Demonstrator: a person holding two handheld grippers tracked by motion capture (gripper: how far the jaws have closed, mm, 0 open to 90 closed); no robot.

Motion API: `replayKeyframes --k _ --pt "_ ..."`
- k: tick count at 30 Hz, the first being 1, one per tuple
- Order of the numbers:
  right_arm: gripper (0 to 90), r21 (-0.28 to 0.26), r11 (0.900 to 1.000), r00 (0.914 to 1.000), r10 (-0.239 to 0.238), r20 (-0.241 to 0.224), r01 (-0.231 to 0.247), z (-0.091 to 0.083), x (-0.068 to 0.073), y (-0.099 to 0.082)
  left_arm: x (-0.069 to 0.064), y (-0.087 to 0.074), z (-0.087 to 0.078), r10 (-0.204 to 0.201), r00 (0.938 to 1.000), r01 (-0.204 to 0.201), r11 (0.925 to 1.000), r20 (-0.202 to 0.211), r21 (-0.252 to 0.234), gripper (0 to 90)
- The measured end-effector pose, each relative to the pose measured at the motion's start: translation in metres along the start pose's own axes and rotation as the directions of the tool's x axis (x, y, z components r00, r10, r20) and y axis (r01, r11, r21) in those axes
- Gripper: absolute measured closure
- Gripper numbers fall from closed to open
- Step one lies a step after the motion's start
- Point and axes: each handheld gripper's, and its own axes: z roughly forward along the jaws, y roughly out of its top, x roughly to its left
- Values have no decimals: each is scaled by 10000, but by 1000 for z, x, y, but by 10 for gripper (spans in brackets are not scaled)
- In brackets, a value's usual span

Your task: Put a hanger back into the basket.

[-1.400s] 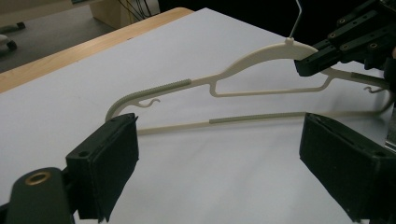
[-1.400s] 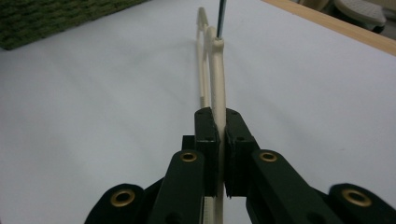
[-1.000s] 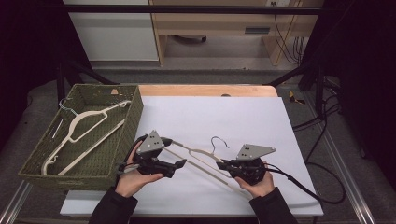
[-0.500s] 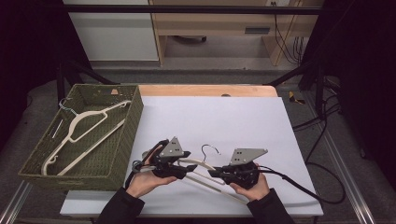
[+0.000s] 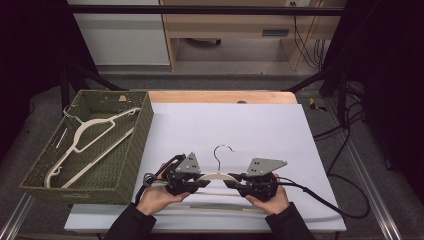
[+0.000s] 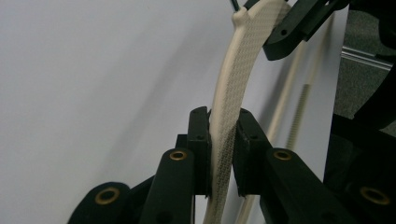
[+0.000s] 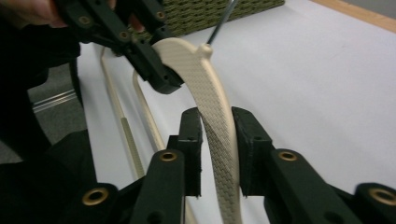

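A cream hanger (image 5: 216,176) with a metal hook (image 5: 223,149) is at the near middle of the white table (image 5: 235,125), hook pointing away from me. My left gripper (image 5: 202,183) has just been closing, and its pads now press on the hanger's left shoulder (image 6: 233,70). The left gripper (image 6: 223,126) holds the strip edge-on. My right gripper (image 5: 231,184) has just been opening a little. The right shoulder (image 7: 205,79) is still between its jaws with the pads against it. The right gripper (image 7: 217,126) faces the left gripper (image 7: 154,70) across the hanger's neck.
A green woven basket (image 5: 145,135) stands at the table's left with another cream hanger (image 5: 95,135) lying in it. Cables trail off the right side (image 5: 320,200). The table's near edge is just behind my hands.
The left gripper has moved right onto the hanger's left shoulder and shut on it. The hanger has swung from a slant to lie level between both grippers, hook pointing away.
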Motion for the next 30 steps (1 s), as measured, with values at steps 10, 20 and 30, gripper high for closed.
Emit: replayKeyframes --k 10,20,30 --pt "476 -798 9967 9948 194 1005 -114 -5 -4 -2 -6 1 -3 -462 9989 466 9981 88 -414 864" --pt "234 -1714 9804 9760 1276 1767 -971 -34 -25 -7 9 -2 -38 -1772 9772 1531 9698 -1172 -1901 863" --pt "107 -2046 9682 9543 1905 2304 -1438 -49 -36 -11 29 7 -100 -2163 9574 1532 9421 -1915 -2983 863"
